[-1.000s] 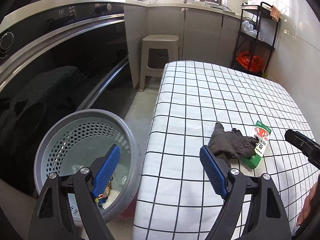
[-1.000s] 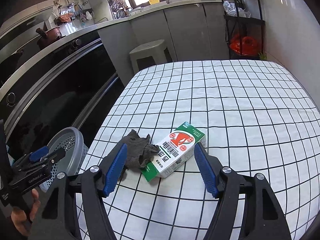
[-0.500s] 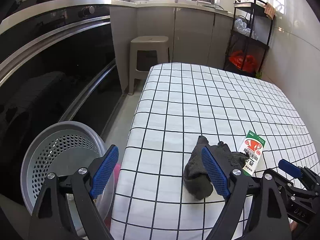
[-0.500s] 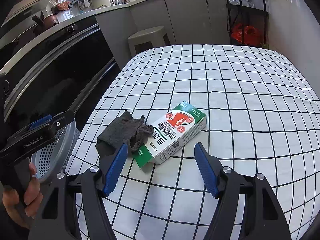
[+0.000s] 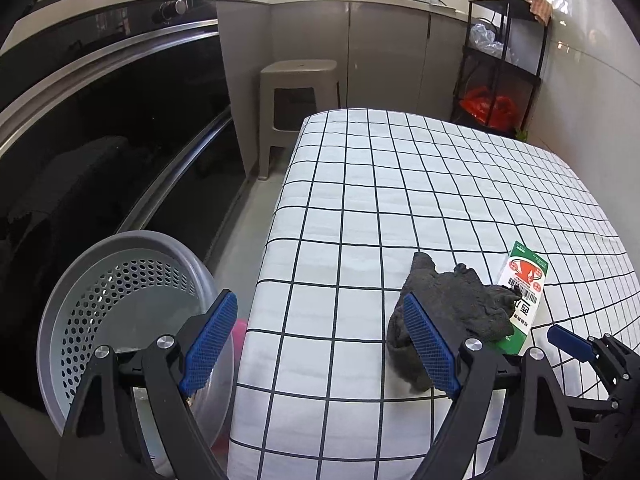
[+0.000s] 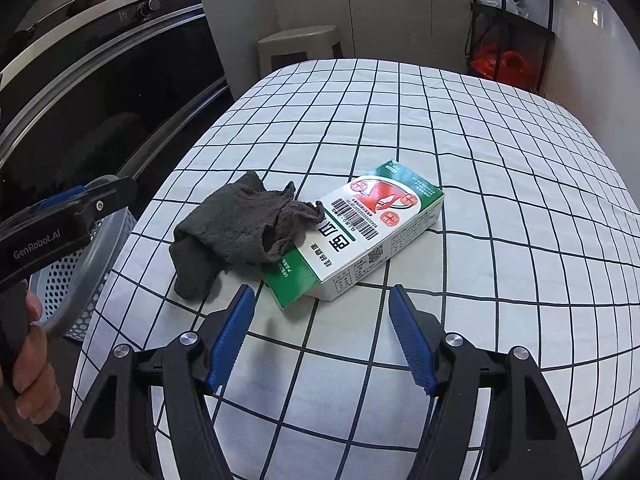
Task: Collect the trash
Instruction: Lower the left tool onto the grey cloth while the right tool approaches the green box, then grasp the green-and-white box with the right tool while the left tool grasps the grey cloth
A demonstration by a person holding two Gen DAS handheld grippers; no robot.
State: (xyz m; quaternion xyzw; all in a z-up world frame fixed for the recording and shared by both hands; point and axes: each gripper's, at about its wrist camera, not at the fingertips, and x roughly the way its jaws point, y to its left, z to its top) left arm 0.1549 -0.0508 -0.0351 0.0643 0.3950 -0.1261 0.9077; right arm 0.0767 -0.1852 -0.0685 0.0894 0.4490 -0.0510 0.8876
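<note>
A crumpled dark grey cloth [image 6: 240, 228] lies on the checked table [image 6: 480, 152], with one edge draped over the end of a green and white carton [image 6: 360, 236]. My right gripper [image 6: 320, 292] hovers open just short of the carton, with nothing between its blue pads. My left gripper [image 5: 318, 300] is open wide over the table's near left corner. Its right finger [image 5: 428, 344] stands in front of the cloth [image 5: 452, 308], and the carton [image 5: 524, 280] shows beyond. A grey perforated bin [image 5: 120, 304] stands on the floor to the left of the table.
A dark glass oven front [image 5: 100, 140] runs along the left. A beige stool [image 5: 298, 92] stands past the table's far end. A black rack with a red bag [image 5: 488, 108] stands by the right wall. A hand [image 6: 28, 364] holds the left gripper's handle.
The right gripper has sunk towards the carton, which now looks larger and closer. The left gripper has shifted from over the bin to the table's corner beside the cloth.
</note>
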